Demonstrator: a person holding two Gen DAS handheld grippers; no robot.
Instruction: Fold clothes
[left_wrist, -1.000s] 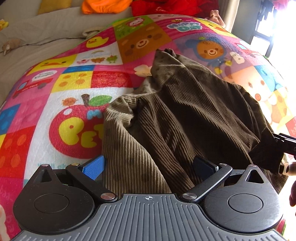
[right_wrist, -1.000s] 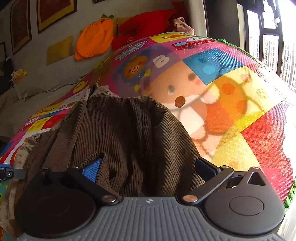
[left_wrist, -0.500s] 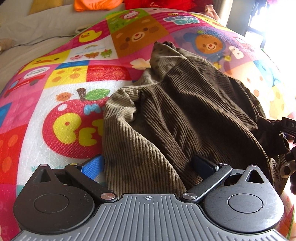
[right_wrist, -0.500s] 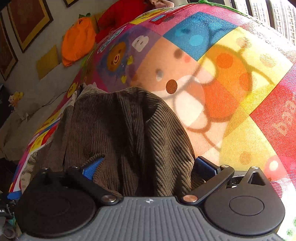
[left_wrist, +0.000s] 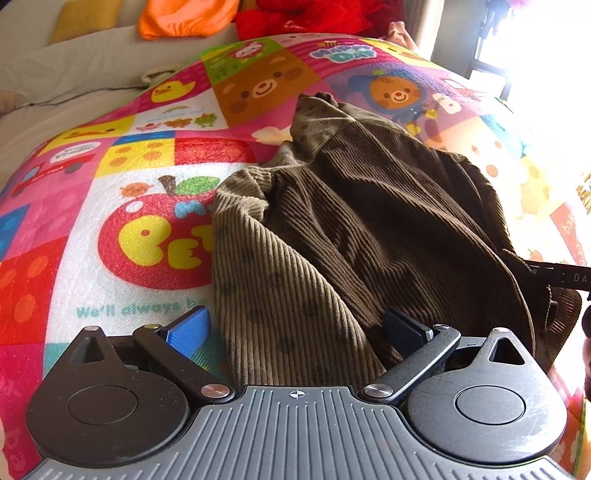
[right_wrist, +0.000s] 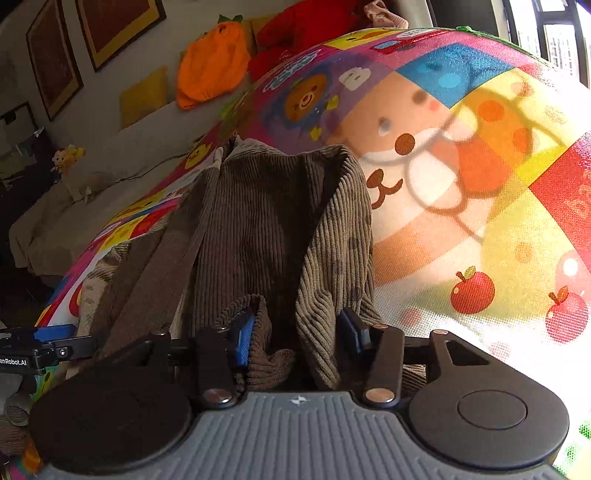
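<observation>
Item: brown corduroy garment, crumpled on play mat.
Left gripper: wide, closing, straddling hem.
Right gripper: narrowing onto bunched hem at 6 o'clock; grip unconfirmed.
Risk: uneven layers slipping, skewing fold.

Ribbed brown corduroy garment

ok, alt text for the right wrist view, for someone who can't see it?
The right gripper has just been closing on a bunched edge of a brown corduroy garment, cloth gathered between its blue-padded fingers. The garment lies crumpled on a bright cartoon-print play mat; the left gripper shows at the left edge.
</observation>
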